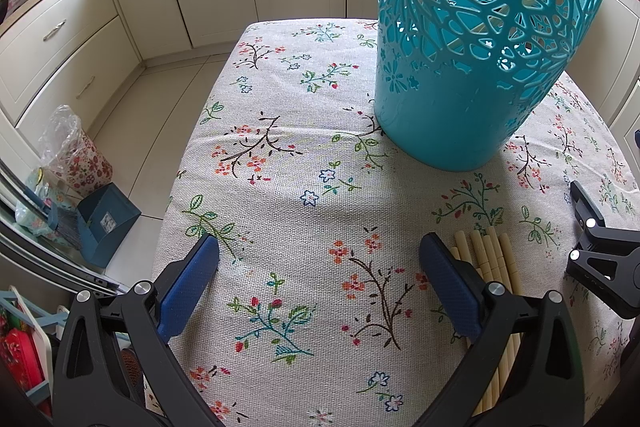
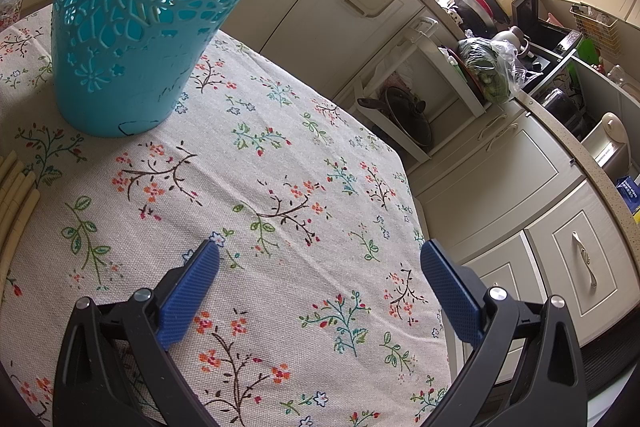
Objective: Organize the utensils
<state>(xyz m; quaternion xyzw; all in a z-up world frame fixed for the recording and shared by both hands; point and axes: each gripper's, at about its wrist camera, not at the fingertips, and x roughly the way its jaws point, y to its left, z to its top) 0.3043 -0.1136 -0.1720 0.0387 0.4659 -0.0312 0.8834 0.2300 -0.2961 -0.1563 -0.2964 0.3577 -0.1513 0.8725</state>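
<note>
Chopsticks point(image 1: 490, 259) — a bundle of pale, cream-coloured sticks lying flat on the floral tablecloth point(image 1: 304, 155), packed side by side. In the left wrist view they lie just outside the left gripper point(image 1: 319, 251), partly hidden under its right-hand finger, not between the jaws. Long axis runs roughly along the gripper's own line, blunt ends pointing away toward the teal holder point(image 1: 464, 107); the near ends pass out of sight under the gripper frame. In the right wrist view the same bundle point(image 2: 16, 195) shows only at the far left edge, well apart from the right gripper point(image 2: 320, 253).

Left gripper: jaws spread wide, nothing between the blue pads but cloth. Right gripper: likewise spread, empty, over the table near its right edge.

Teal holder — tall perforated plastic cup with flower cut-outs, upright on the cloth beyond the chopsticks' far ends, not touching them. Cream kitchen cabinets point(image 2: 500, 163) surround the table.
</note>
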